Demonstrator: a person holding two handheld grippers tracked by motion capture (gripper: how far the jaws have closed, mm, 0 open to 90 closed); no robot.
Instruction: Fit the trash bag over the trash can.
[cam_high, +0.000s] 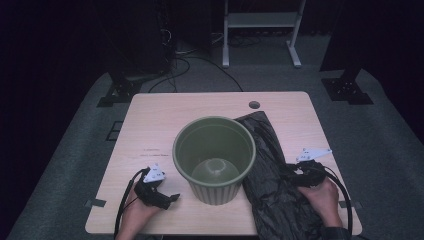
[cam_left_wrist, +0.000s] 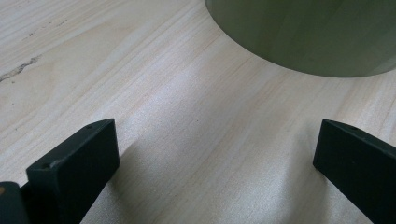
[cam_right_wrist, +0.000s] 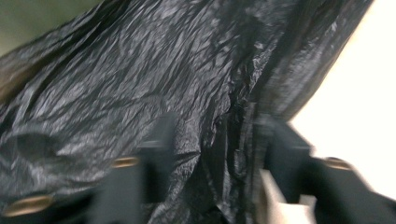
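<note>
My pale wooden bench (cam_high: 150, 125) fills the middle of the high view. At its centre the round olive-green plastic bin (cam_high: 214, 159) stands upright and empty, mouth up, ready for a liner. The crinkled black plastic bag (cam_high: 272, 175) lies flat against the bin's right side, running to the lower right. My right tongs (cam_right_wrist: 212, 154) straddle a fold of the bag, jaws parted, apparently not pinching, likely to regrip. My left tongs (cam_left_wrist: 215, 154) gape over bare bench at lower left, waiting beside the bin.
</note>
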